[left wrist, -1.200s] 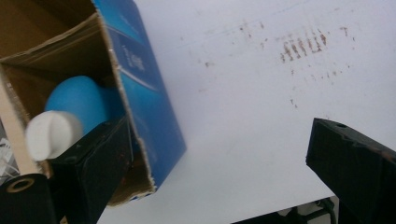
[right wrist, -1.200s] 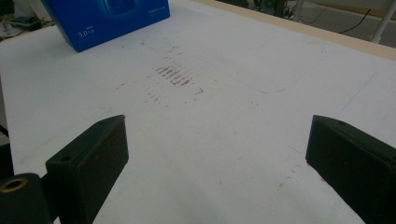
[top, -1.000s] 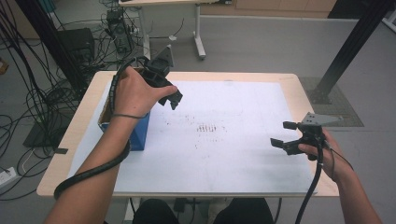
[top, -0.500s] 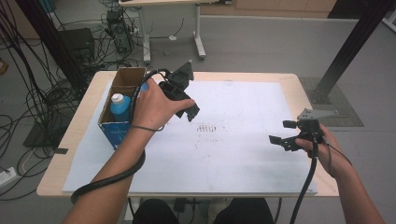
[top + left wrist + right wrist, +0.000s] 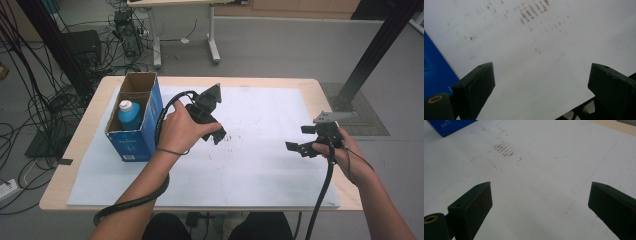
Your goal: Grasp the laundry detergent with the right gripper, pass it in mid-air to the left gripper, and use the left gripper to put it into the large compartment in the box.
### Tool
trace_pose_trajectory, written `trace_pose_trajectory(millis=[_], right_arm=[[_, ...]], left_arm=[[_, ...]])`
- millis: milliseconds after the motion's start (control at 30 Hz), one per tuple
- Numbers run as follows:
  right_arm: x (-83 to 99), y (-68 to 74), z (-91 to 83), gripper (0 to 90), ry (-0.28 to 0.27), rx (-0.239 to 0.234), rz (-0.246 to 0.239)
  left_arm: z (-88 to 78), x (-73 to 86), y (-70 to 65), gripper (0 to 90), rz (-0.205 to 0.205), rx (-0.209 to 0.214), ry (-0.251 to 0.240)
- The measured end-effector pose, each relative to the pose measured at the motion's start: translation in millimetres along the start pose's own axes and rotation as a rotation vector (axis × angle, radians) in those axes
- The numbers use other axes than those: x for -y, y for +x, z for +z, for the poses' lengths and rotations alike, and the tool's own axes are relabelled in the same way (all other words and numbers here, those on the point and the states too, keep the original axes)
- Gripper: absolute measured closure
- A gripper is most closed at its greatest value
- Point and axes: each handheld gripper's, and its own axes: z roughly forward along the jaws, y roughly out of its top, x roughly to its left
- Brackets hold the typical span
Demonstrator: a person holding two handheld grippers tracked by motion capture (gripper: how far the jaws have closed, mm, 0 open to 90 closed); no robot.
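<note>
- My left gripper (image 5: 214, 131) hovers above the white sheet (image 5: 260, 165) just right of the blue box (image 5: 134, 134); its jaws stand wide apart with nothing between them, and in the left gripper view a blue wall of the box (image 5: 435, 72) sits just beside one jaw.
- My right gripper (image 5: 299, 148) hangs near the right edge of the tabletop (image 5: 90, 125), well apart from the box, jaws spread wide and empty too.
- The box stands open-topped near the tabletop's far left corner, partly on the sheet. A bottle (image 5: 129, 114) with a white cap stands upright inside its nearer part.
- Rusty scuff marks (image 5: 504, 149) lie on the sheet between my two grippers; nothing else rests there.
- I judge the bottle is already placed in the box, and my left gripper is free of it.
- The next move, I think, asks only that I clear the left gripper from the box without nudging its wall, or reach for the box itself with both grippers.
</note>
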Motion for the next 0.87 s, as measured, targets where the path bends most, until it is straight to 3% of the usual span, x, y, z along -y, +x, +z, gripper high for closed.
trace_pose_trajectory(millis=[333, 867], right_arm=[[-4.8, 0.5, 2.0, 5.2, 0.006, 0.005, -0.005], [-7.6, 2.4, 2.2, 5.2, 0.005, 0.007, -0.012]], left_arm=[[21.8, 2.7, 1.8, 7.7, -0.011, 0.026, 0.013], [26.4, 4.5, 1.6, 7.8, -0.012, 0.039, 0.014]])
